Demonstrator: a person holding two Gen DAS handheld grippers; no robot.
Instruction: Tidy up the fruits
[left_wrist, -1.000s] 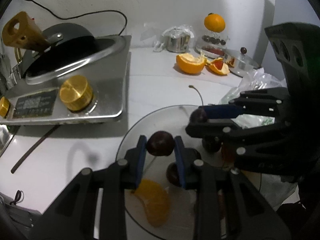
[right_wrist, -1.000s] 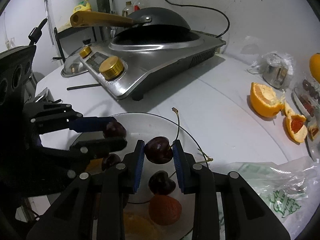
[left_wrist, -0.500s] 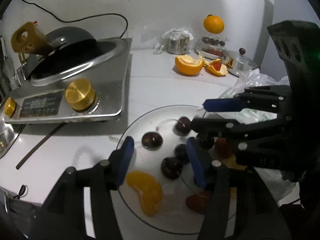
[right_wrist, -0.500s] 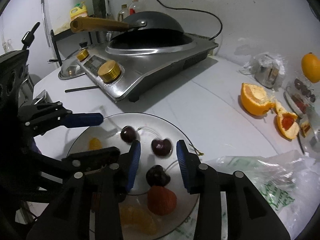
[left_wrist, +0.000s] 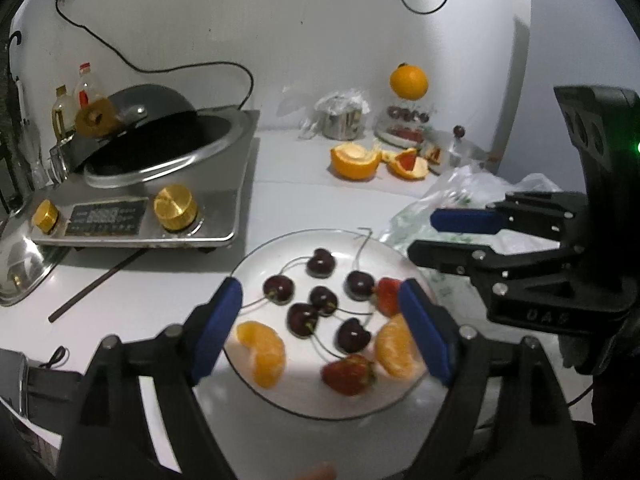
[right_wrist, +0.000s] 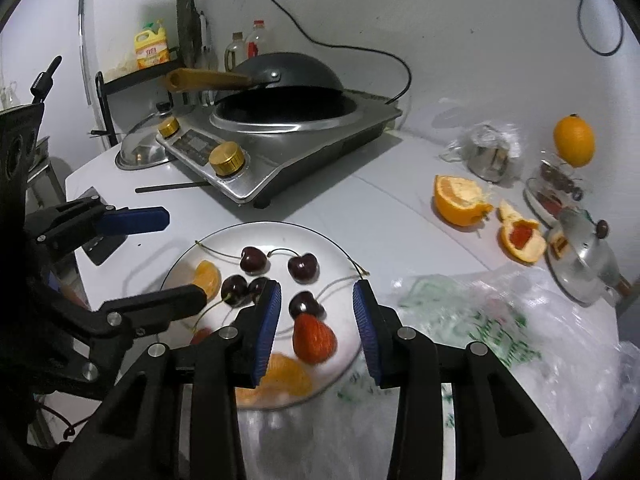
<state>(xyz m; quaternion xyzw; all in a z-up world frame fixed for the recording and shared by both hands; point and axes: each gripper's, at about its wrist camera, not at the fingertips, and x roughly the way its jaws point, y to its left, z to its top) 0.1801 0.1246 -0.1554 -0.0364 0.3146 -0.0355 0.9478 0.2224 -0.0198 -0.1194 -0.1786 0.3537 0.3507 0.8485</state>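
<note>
A glass plate (left_wrist: 256,256) (right_wrist: 224,236) on the white counter holds several dark cherries (left_wrist: 320,262) (right_wrist: 303,267), two strawberries (left_wrist: 347,374) (right_wrist: 314,340) and orange segments (left_wrist: 262,350) (right_wrist: 206,278). My left gripper (left_wrist: 320,326) is open and empty above the plate's near side. My right gripper (right_wrist: 316,322) is open and empty above the plate's right side; it also shows in the left wrist view (left_wrist: 444,236).
An induction cooker with a wok (left_wrist: 160,184) (right_wrist: 280,132) stands at the back left. A peeled orange half (left_wrist: 354,158) (right_wrist: 460,200), peel pieces, a whole orange (left_wrist: 408,82) and a lidded dish stand at the back right. A plastic bag (right_wrist: 500,340) lies right of the plate. A dark stick (left_wrist: 96,288) lies by the cooker.
Both grippers opened and let their cherries go onto the plate. Both have pulled back and up, with their jaws wider.
</note>
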